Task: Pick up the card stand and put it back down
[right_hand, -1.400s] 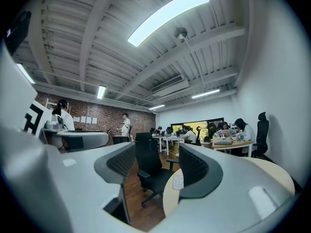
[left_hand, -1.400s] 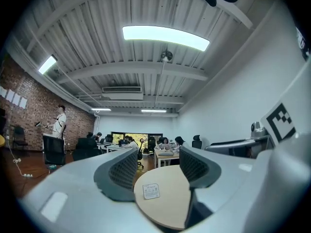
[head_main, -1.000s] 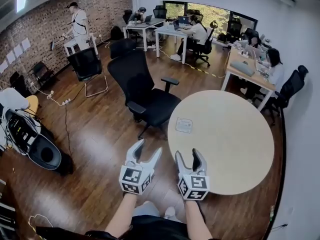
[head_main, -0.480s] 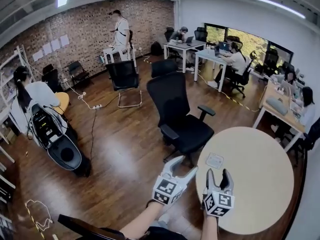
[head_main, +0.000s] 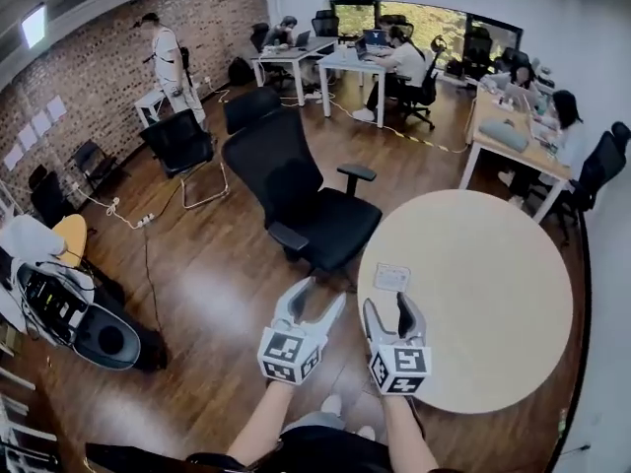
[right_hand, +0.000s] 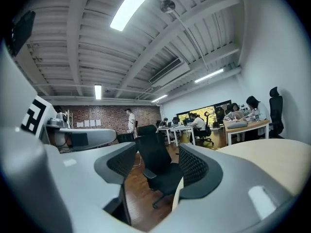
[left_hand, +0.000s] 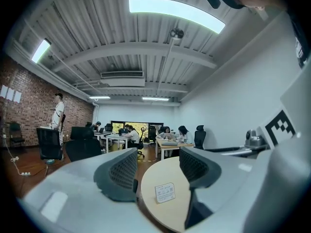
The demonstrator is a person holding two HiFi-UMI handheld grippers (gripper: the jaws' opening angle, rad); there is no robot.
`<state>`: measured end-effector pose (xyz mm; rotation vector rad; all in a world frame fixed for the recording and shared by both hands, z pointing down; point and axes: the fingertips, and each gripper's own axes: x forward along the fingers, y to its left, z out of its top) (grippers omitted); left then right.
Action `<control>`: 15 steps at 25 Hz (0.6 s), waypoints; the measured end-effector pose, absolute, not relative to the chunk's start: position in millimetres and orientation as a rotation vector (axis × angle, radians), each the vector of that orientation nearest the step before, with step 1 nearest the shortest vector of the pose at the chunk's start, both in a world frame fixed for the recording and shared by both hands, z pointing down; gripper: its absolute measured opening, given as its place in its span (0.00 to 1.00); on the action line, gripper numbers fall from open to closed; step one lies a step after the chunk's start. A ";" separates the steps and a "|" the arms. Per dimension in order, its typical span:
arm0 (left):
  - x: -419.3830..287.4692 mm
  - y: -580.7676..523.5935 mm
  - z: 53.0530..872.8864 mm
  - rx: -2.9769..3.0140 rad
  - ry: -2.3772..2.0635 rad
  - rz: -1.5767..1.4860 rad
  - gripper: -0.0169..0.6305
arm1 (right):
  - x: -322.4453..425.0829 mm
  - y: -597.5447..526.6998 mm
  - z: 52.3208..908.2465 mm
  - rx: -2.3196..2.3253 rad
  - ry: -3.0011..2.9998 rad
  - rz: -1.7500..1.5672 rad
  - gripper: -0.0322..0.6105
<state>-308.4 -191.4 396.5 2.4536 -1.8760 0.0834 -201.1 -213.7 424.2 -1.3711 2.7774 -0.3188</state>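
Jaws on left gripper (head_main: pixel 320 293) and right gripper (head_main: pixel 387 304) gape empty; card stand (head_main: pixel 391 277) small, white, printed.

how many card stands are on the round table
1. The card stand sits near the round table's edge, just ahead of the right gripper; none looks hidden.
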 end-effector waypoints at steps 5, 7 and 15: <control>-296.0 -224.4 412.6 2.515 -1.739 0.109 0.44 | -179.2 -237.0 438.8 -1.517 2.721 -0.344 0.48; -285.0 -235.9 422.9 2.540 -1.666 0.120 0.44 | -164.5 -244.2 451.3 -1.595 2.693 -0.373 0.48; -274.1 -274.4 500.3 2.505 -1.558 0.148 0.44 | -131.5 -263.6 533.8 -1.763 2.675 -0.480 0.48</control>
